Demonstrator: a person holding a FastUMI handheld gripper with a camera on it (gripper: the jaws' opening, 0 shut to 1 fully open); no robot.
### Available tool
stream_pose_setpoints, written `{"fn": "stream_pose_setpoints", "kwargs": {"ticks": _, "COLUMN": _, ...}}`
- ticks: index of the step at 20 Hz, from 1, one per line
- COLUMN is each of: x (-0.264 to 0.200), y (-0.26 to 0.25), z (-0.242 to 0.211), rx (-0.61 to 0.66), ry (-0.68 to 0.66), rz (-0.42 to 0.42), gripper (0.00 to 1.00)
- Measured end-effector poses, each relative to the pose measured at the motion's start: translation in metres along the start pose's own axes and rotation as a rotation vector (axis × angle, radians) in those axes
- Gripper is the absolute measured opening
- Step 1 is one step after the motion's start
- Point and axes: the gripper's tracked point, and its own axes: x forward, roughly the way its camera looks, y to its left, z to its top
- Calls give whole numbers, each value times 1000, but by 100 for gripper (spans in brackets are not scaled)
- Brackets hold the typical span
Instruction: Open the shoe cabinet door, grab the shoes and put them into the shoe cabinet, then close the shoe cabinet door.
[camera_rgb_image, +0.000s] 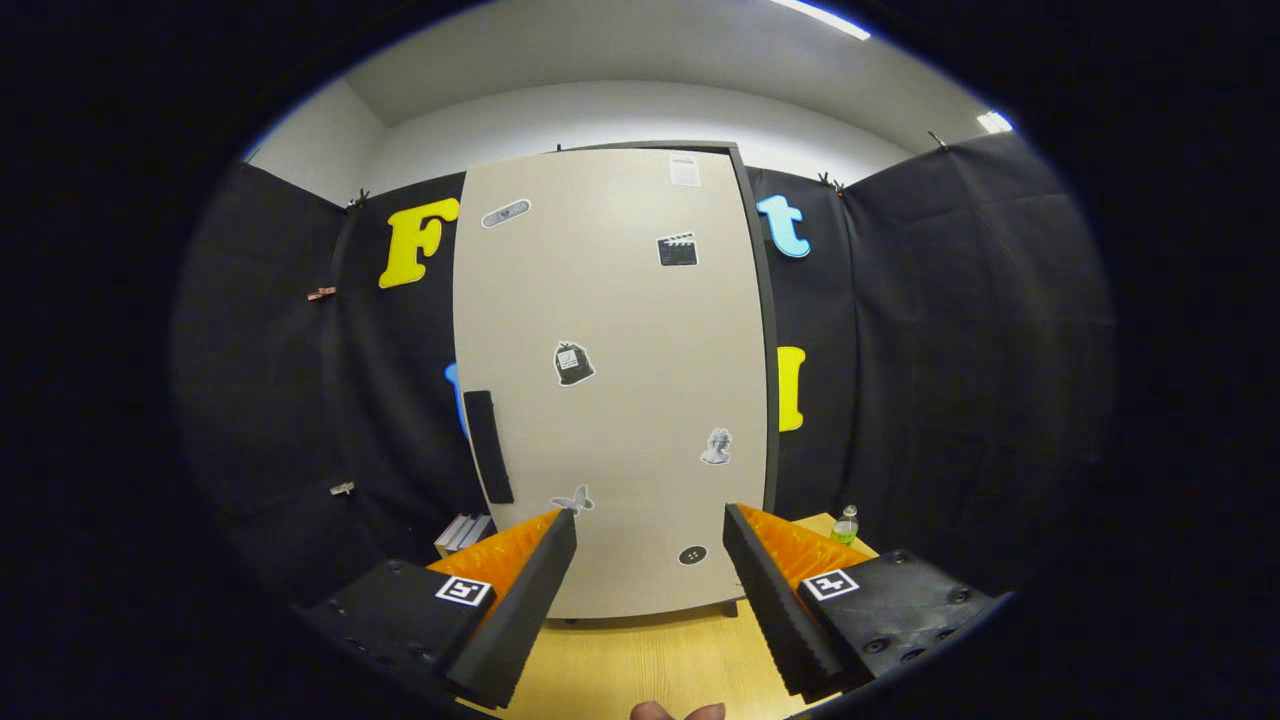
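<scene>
While the tall beige sticker-dotted cabinet door (610, 380) stood shut, the gripper (650, 530) faced it, jaws wide and empty, seemingly squared toward its dark handle (489, 445).

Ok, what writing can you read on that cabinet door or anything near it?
Cabinet door stickers: pictures, any print too small to read.
Paper slip at the door's top: blurred.
Green bottle label: too small.
Gripper, open before the door: square markers, no words.
</scene>
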Motion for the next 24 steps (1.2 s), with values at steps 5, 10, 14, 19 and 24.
{"fn": "stream_pose_setpoints", "kwargs": {"ticks": 5, "x": 0, "y": -2, "z": 0, "rx": 2, "ry": 2, "rz": 2, "gripper": 97}}
{"fn": "stream_pose_setpoints", "kwargs": {"ticks": 10, "x": 0, "y": -5, "z": 1, "rx": 4, "ry": -1, "rz": 2, "gripper": 97}}
{"fn": "stream_pose_setpoints", "kwargs": {"ticks": 14, "x": 0, "y": -11, "z": 2, "rx": 3, "ry": -1, "rz": -3, "gripper": 97}}
{"fn": "stream_pose_setpoints", "kwargs": {"ticks": 19, "x": -1, "y": -12, "z": 1, "rx": 9, "ry": 1, "rz": -1, "gripper": 97}}
{"fn": "stream_pose_setpoints", "kwargs": {"ticks": 24, "x": 0, "y": -10, "z": -1, "rx": 10, "ry": 2, "rz": 7, "gripper": 97}}
